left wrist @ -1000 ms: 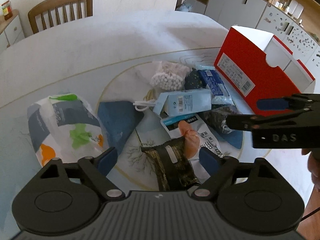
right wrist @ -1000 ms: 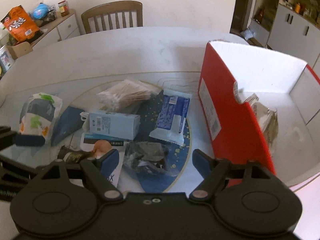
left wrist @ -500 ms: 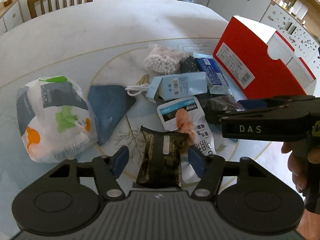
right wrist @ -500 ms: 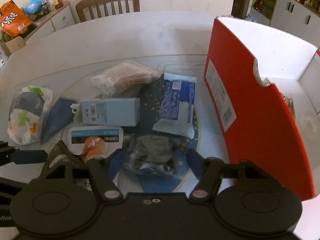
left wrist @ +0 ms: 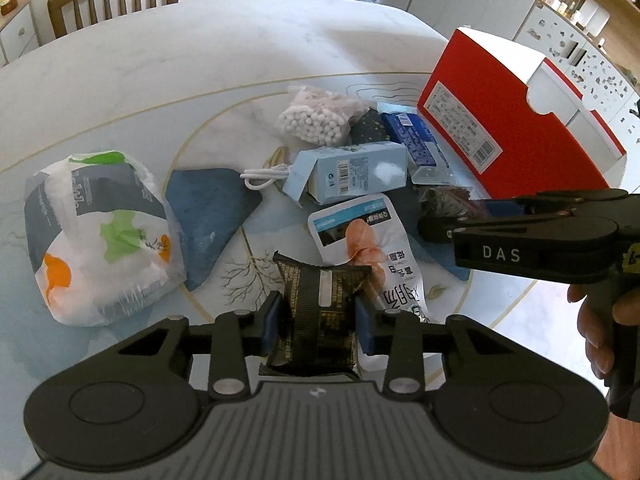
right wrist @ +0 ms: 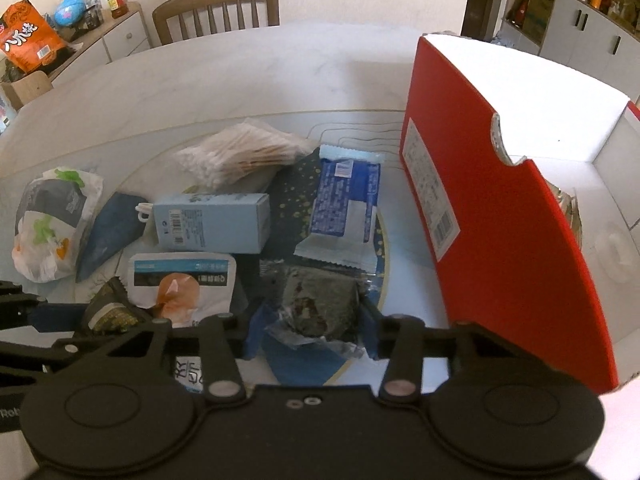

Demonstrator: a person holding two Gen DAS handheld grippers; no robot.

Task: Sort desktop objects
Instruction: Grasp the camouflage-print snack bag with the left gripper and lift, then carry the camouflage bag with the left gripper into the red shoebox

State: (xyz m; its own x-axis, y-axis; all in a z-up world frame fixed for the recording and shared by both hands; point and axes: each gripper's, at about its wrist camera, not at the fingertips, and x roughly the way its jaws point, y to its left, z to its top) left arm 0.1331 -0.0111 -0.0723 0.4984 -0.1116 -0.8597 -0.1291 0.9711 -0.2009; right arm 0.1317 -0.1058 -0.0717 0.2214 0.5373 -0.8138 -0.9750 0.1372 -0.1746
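Having just been closing, the left tongs [left wrist: 318, 322] are pinched on a dark snack packet [left wrist: 320, 304], well left of the red box [right wrist: 500, 216] on the worktop [left wrist: 160, 64]. Nearer that box, the right tongs [right wrist: 310, 330], also just closing, are clamped on a clear dark-filled packet [right wrist: 316, 304].

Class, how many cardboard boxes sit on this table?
2: the big red box at the right edge, and a light-blue carton lying mid-pile. Others could be hidden under packets.
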